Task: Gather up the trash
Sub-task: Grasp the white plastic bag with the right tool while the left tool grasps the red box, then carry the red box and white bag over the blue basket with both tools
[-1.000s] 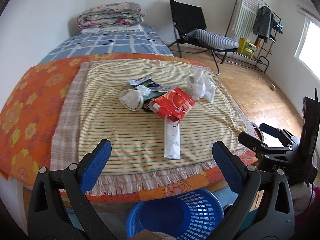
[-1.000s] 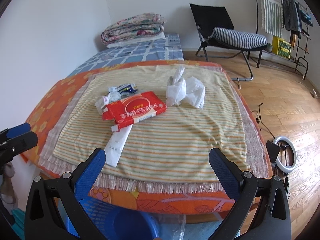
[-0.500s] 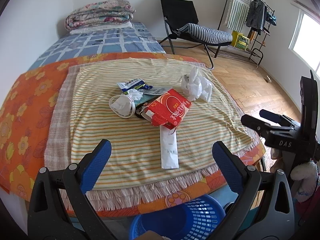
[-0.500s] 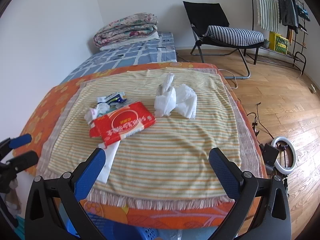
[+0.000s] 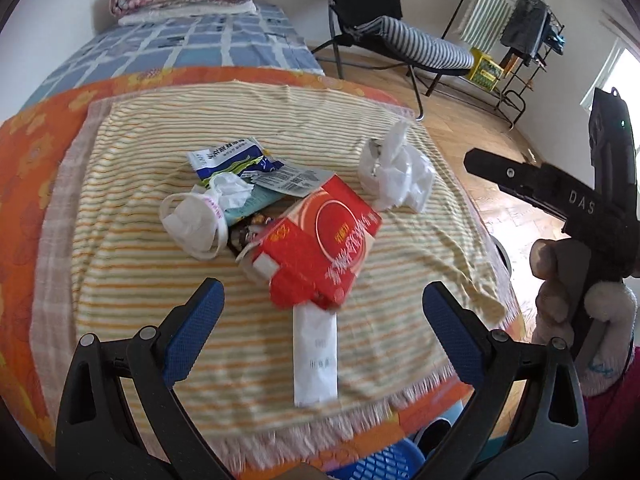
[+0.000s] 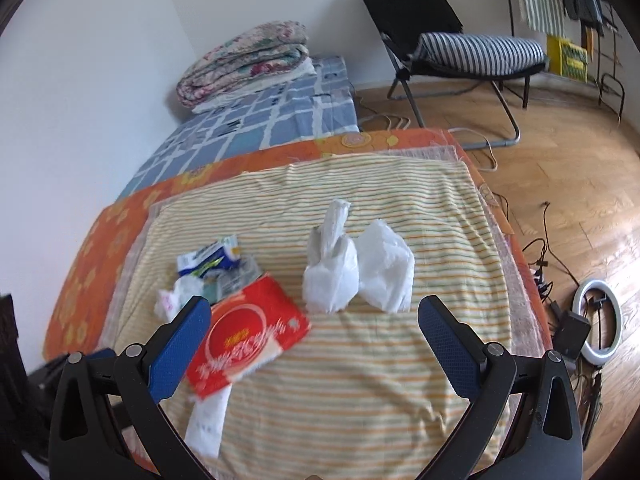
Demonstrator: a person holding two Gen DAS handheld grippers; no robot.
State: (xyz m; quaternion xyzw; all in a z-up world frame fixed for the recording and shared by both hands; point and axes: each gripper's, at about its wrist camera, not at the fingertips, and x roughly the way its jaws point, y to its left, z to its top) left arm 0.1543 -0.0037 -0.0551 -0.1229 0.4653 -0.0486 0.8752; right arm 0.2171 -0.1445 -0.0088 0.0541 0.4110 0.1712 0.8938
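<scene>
Trash lies on a striped cloth (image 5: 132, 272) on the bed: a red carton (image 5: 320, 248) (image 6: 244, 340), a long white wrapper (image 5: 315, 356) (image 6: 206, 424), a crumpled white plastic bag (image 5: 394, 172) (image 6: 356, 272), a white mask with tissue (image 5: 200, 216) and a blue-white packet (image 5: 230, 158) (image 6: 208, 258). My left gripper (image 5: 322, 324) is open and empty, just short of the red carton. My right gripper (image 6: 314, 340) is open and empty, in front of the plastic bag. The right gripper's body shows at the right of the left wrist view (image 5: 560, 196).
A blue basket (image 5: 380, 462) stands on the floor below the bed's front edge. Folded quilts (image 6: 244, 60) lie at the bed's far end. A black folding chair (image 6: 448, 48), a drying rack (image 5: 516, 40), cables and a ring light (image 6: 600, 324) are on the wooden floor to the right.
Both grippers have moved forward over the bed toward the trash. The pile looks larger and the blue basket has slid nearly out of both views. Both grippers stay open.
</scene>
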